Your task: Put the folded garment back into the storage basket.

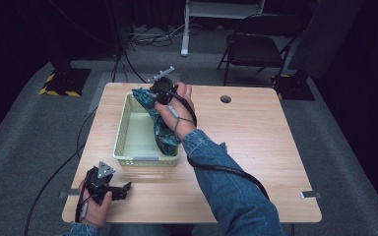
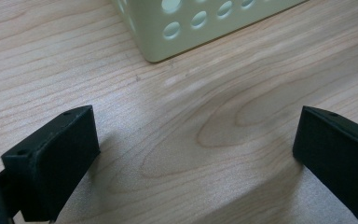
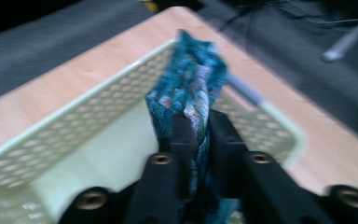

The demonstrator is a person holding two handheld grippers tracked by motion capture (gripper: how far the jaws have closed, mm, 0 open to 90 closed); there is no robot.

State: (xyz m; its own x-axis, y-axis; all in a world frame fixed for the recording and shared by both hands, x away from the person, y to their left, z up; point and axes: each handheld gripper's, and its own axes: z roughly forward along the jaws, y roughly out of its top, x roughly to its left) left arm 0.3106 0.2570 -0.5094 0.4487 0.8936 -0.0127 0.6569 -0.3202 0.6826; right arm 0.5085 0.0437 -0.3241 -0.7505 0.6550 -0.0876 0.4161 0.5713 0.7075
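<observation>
Teal patterned cloth (image 3: 191,79) draped over the basket (image 1: 123,132) rim
Soft and limp; your right gripper (image 3: 200,135) pinches a bunched fold, left gripper (image 2: 196,154) idle, wide

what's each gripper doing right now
left gripper: open, nothing between the jaws, resting on the table
right gripper: cloth between the jaws, over the basket

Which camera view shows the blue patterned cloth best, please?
The high view: it shows the whole cloth draped from the right gripper along the basket. The right gripper view shows a blurred close-up of its bunched part between the jaws. The left gripper view looks at the basket's corner.
</observation>
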